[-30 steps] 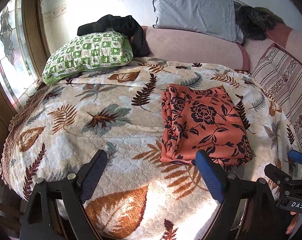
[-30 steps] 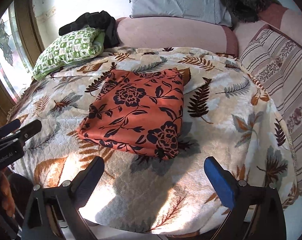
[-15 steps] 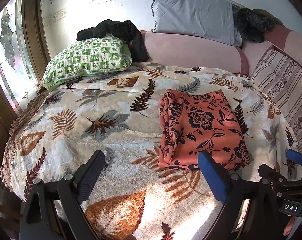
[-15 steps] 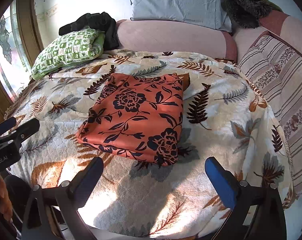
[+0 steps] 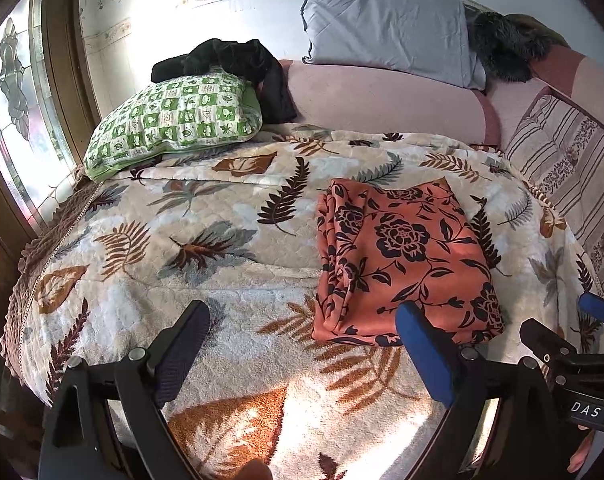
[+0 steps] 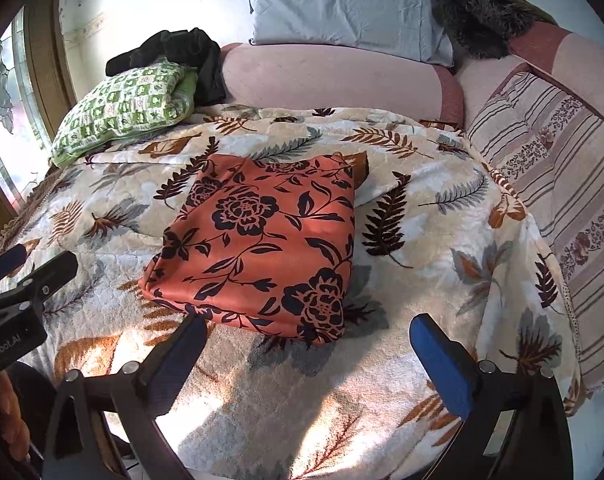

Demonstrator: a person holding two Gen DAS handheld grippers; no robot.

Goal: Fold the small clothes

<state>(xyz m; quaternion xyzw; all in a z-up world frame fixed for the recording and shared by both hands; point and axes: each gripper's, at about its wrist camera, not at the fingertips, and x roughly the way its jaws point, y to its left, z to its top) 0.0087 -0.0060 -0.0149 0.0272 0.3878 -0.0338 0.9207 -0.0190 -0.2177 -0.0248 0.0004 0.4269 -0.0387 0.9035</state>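
Observation:
An orange garment with black flowers (image 5: 402, 256) lies folded into a neat rectangle on the leaf-patterned blanket (image 5: 205, 240); it also shows in the right wrist view (image 6: 261, 248). My left gripper (image 5: 302, 340) is open and empty, held above the blanket's near edge, just left of the garment's near edge. My right gripper (image 6: 310, 352) is open and empty, above the blanket just in front of the garment. Each gripper shows at the edge of the other's view.
A green checked pillow (image 5: 173, 120) with black clothing (image 5: 229, 60) on it lies at the back left. A pink bolster (image 5: 382, 96), a grey pillow (image 5: 386, 24) and a dark furry item (image 5: 506, 48) line the back. A striped cushion (image 6: 550, 184) runs along the right.
Both grippers have drawn back slightly from the garment and stay open. The garment has not moved.

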